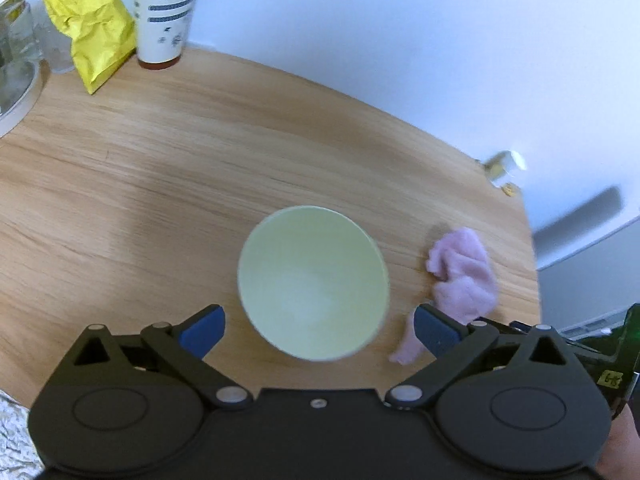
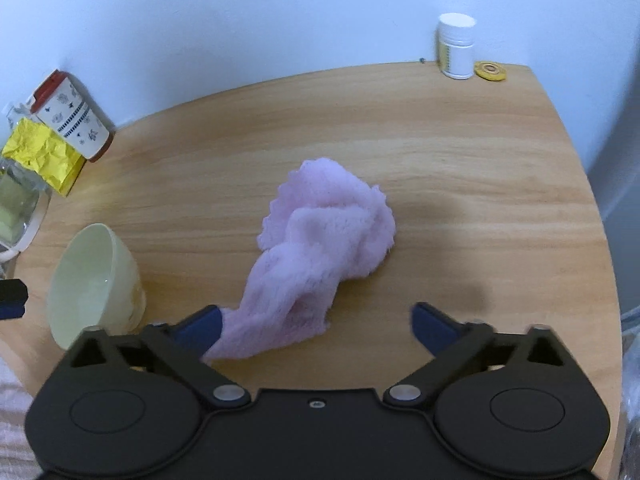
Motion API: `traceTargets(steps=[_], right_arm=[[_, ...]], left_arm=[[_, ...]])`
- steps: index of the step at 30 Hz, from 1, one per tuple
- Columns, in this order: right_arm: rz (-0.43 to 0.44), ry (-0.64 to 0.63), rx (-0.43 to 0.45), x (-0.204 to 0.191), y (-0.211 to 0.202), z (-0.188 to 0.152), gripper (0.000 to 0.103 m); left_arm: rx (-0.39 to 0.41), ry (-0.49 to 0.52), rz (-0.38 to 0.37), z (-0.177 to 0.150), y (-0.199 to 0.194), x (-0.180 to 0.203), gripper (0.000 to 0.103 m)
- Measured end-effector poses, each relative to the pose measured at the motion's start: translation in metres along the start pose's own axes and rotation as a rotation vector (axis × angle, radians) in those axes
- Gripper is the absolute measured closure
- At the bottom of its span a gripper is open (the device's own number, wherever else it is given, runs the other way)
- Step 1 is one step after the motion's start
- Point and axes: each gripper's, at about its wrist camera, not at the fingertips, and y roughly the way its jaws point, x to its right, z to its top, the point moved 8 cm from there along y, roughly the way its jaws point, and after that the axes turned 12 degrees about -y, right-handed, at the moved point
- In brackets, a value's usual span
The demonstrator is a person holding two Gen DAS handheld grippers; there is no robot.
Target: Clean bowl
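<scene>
While the pale green ceramic bowl is sitting upright on the light wooden surface, the left gripper is hovering over it, jaws spread wide and holding nothing. Beside it the right gripper, equally wide and holding nothing, is hanging over the crumpled pink fleece cloth. Either wiping is about to start or it is over.

Left gripper, right gripper: matte black bodies, blue fingers, silver pivot screws, round embossed discs.

Wooden table against a plain white wall.
</scene>
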Motion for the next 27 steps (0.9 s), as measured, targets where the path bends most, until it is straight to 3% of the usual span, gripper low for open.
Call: traceTargets(steps=[10, 13, 18, 27], right_arm=[[-0.09, 0.002, 0.049, -0.064, -0.076, -0.002, 0.0], [-0.119, -0.004, 0.051, -0.08, -0.104, -0.008, 0.0], [-0.167, -0.014, 0.056, -0.109, -0.151, -0.018, 0.0], [-0.154, 0.024, 0.082, -0.132, -0.197, -0.035, 0.0]], left_arm=[[0.048, 0.224, 0.055, -0.018, -0.064, 0.018, 0.0], [0.06, 0.234, 0.102, -0.021, -0.08, 0.012, 0.0], [0.092, 0.234, 0.114, -0.024, -0.116, 0.0, 0.001], [0.101, 0.266, 0.129, -0.047, -0.145, 0.0, 0.001]])
